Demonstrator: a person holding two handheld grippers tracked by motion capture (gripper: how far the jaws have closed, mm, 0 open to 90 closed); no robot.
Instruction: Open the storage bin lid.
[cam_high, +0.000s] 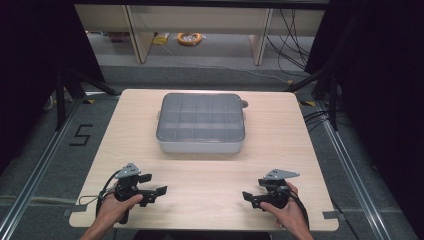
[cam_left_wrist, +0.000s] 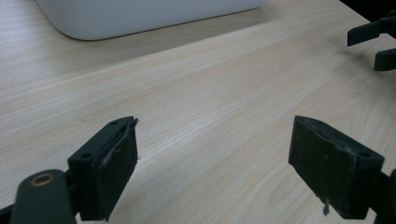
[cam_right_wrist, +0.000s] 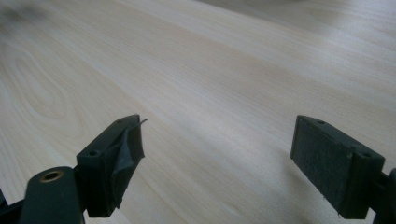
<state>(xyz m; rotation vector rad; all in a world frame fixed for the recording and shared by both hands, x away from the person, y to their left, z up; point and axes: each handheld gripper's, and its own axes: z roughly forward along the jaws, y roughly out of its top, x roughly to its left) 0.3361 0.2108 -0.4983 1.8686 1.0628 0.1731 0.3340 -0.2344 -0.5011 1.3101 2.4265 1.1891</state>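
Lidded box (cam_high: 200, 124) mid-table (cam_high: 210, 175) | left claw (cam_high: 156, 184) agape | right claw (cam_high: 250, 195) agape, both empty

My left tongs (cam_high: 156, 185) and right tongs (cam_high: 248, 197) are matte black, each topped by a grey three-cornered plate and trailing a black cable. Their blocky jaws carry dark, worn pads (cam_left_wrist: 119, 172), screw holes, and a brass-ringed pivot hole. My forearms are bare.
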